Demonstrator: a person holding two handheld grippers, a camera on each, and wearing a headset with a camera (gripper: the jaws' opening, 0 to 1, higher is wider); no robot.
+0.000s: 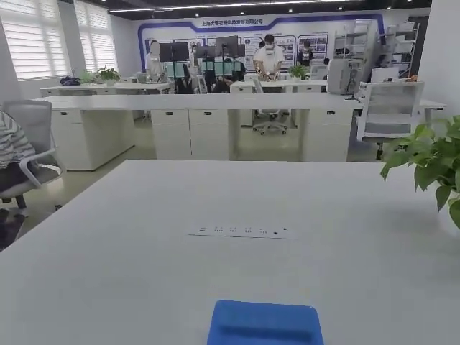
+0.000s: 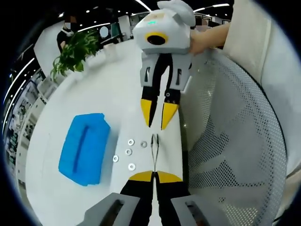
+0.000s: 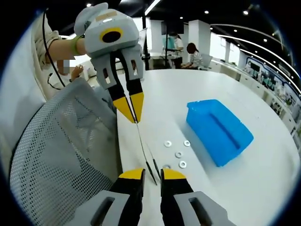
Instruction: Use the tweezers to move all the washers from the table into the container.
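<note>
Several small silver washers point(image 2: 129, 152) point(image 3: 178, 154) lie loose on the white table point(image 1: 144, 237), beside a blue container point(image 1: 263, 323) point(image 2: 84, 148) point(image 3: 218, 132). My left gripper point(image 2: 154, 176) point(image 3: 133, 107) is shut on the back end of thin metal tweezers point(image 2: 154, 150) point(image 3: 145, 148), low over the table's near edge. The tweezers point straight at my right gripper point(image 3: 153, 175) point(image 2: 157, 120), which faces the left one. Its jaws stand open, with the tweezer tips just at the gap between them. The washers sit right beside the tweezer tips, on the container's side.
A white mesh chair back point(image 2: 235, 141) point(image 3: 61, 141) stands close against the table edge, next to both grippers. A potted plant point(image 1: 431, 162) point(image 2: 75, 52) is at one side of the table. A power strip point(image 1: 241, 231) is set into its middle. People work at desks far behind.
</note>
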